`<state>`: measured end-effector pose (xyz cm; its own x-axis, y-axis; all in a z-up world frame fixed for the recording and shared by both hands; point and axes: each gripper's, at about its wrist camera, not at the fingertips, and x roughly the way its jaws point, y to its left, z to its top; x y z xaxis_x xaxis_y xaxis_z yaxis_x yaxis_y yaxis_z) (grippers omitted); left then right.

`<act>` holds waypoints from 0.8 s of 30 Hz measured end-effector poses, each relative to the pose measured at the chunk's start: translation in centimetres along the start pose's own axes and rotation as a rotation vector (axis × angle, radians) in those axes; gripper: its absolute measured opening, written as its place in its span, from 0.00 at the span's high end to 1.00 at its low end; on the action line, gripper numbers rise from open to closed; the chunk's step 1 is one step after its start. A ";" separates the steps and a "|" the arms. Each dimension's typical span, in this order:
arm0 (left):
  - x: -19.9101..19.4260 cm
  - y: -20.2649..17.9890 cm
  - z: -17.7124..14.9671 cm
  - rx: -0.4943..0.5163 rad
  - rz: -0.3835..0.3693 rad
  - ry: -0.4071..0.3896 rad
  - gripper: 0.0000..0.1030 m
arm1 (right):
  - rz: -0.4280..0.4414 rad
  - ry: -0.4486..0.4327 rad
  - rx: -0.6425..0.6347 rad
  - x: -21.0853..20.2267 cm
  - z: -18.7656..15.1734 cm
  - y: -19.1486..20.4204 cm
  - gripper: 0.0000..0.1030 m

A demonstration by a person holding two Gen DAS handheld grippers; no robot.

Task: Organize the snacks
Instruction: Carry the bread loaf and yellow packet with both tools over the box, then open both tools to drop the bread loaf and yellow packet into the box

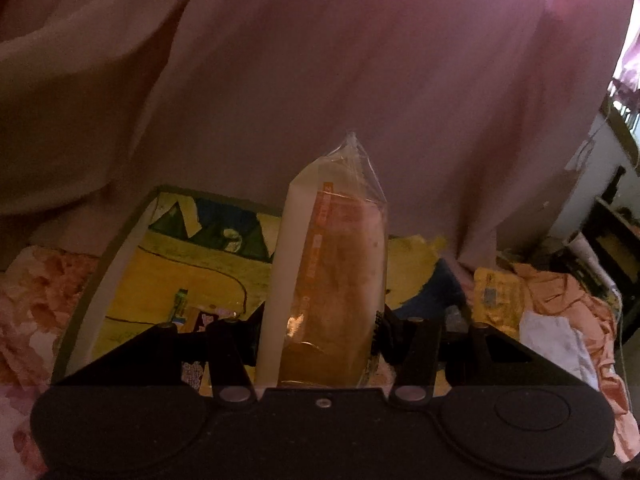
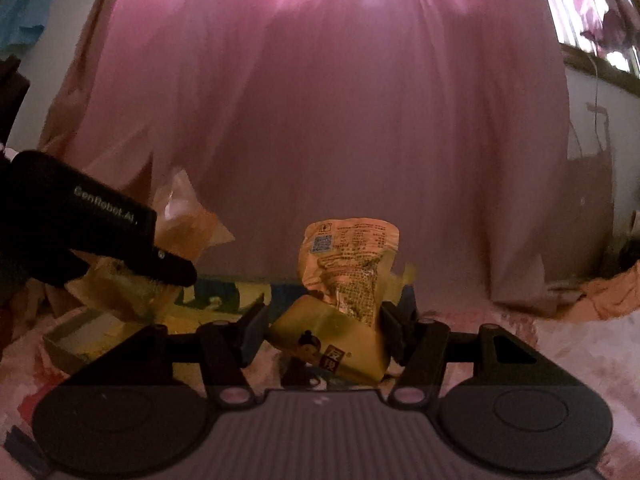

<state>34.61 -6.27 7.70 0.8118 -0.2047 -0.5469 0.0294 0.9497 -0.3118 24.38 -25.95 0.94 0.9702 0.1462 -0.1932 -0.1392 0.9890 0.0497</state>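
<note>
In the left wrist view my left gripper is shut on a clear bag of bread, which stands upright between the fingers. Behind it lies a shallow box with a yellow cartoon lining and a few small snack packs inside. In the right wrist view my right gripper is shut on a crumpled yellow and orange snack packet printed with a cartoon figure. The left gripper shows at the left there, with the bread bag in it, above the box.
A pink curtain hangs close behind everything. The box rests on a floral sheet. To the right lie a yellow packet, orange cloth and a white cloth. Dark furniture stands at the far right.
</note>
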 end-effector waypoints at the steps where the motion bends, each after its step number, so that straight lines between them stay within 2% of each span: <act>1: 0.4 0.1 0.0 -0.001 0.006 0.008 0.48 | 0.000 0.010 0.004 0.4 -0.4 -0.1 0.37; 9: 2.0 0.4 -0.9 0.003 0.034 0.052 0.48 | 0.005 0.049 0.037 1.6 -1.6 -0.6 0.37; 16: 2.5 0.5 -1.6 0.006 0.040 0.051 0.48 | 0.006 0.045 0.018 1.5 -1.8 0.4 0.35; 18: 2.4 0.4 -1.6 0.007 0.046 0.040 0.44 | 0.006 0.049 0.017 1.6 -1.9 0.4 0.33; 20: 2.1 0.4 -1.5 0.005 0.047 0.030 0.34 | 0.006 0.050 0.023 1.5 -2.1 0.4 0.32; 23: 1.5 0.1 -1.4 0.014 0.063 0.007 0.23 | 0.002 0.041 0.022 1.4 -2.0 0.5 0.24; 24: 1.1 0.0 -1.4 0.014 0.065 -0.002 0.22 | 0.003 0.037 0.026 1.3 -1.9 0.4 0.22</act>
<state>34.70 -6.81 6.02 0.8132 -0.1420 -0.5643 -0.0153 0.9642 -0.2647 25.16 -25.29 -1.18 0.9618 0.1500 -0.2290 -0.1361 0.9878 0.0752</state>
